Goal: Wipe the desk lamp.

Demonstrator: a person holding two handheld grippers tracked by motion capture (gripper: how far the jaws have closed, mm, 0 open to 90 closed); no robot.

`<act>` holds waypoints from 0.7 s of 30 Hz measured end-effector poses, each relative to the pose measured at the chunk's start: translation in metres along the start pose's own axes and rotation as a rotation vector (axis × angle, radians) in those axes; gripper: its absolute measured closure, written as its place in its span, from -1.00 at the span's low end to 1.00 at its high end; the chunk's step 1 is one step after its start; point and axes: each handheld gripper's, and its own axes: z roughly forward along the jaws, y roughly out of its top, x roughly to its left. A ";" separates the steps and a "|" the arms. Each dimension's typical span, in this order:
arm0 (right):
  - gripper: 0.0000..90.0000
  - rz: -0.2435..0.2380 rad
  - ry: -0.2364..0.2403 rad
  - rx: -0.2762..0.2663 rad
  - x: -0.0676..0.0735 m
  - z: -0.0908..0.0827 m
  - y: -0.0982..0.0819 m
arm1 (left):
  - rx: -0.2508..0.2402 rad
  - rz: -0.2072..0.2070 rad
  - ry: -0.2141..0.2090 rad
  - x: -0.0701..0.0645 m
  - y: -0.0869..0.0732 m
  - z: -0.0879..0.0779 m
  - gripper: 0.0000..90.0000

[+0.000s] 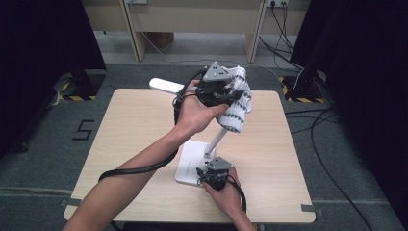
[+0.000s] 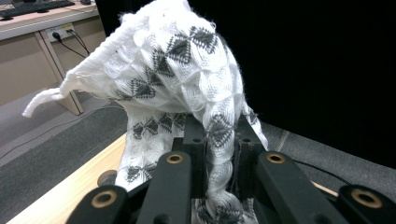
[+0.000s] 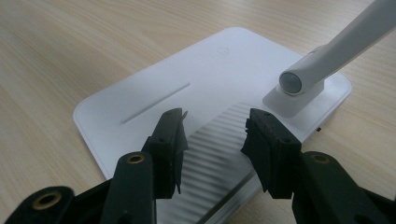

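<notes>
- Knitted cloth (image 1: 236, 103), white with dark diamonds, hangs in the high view from the left hand-held gripper (image 1: 226, 91), raised above the desk lamp (image 1: 192, 161) and draped beside the lamp's slanted arm (image 1: 216, 139). Risk: a loose fold could catch on that arm as the cloth travels, and the pull would tip the lamp, since its white head (image 1: 165, 85) reaches far out from the base.
- High view again: the right hand-held gripper (image 1: 211, 173) rests on the lamp's base at the near side of the tabletop (image 1: 134, 120). My guess is it steadies the lamp; if it lifts, nothing counters a tug.
- Left gripper view: the left hand-held gripper (image 2: 219, 154) is clamped on a bunched strand of the cloth (image 2: 173, 74), most of which fans out above the jaws. With only a narrow pinch held, the open knit could stretch or slide free.
- Right gripper view: the right hand-held gripper (image 3: 215, 135) stands open with nothing between its pads, hovering over the ribbed patch of the base (image 3: 154, 102), near the arm's hinge (image 3: 294, 84). Pressing there may slip on smooth plastic.
</notes>
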 end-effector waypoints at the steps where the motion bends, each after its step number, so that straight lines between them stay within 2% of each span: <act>1: 0.26 0.000 0.000 0.000 0.000 0.000 0.000 | -0.002 -0.002 -0.002 -0.001 0.000 0.001 0.78; 21: 0.26 -0.003 -0.001 -0.003 0.000 0.000 0.000 | 0.005 0.040 -0.060 -0.022 -0.005 0.006 0.77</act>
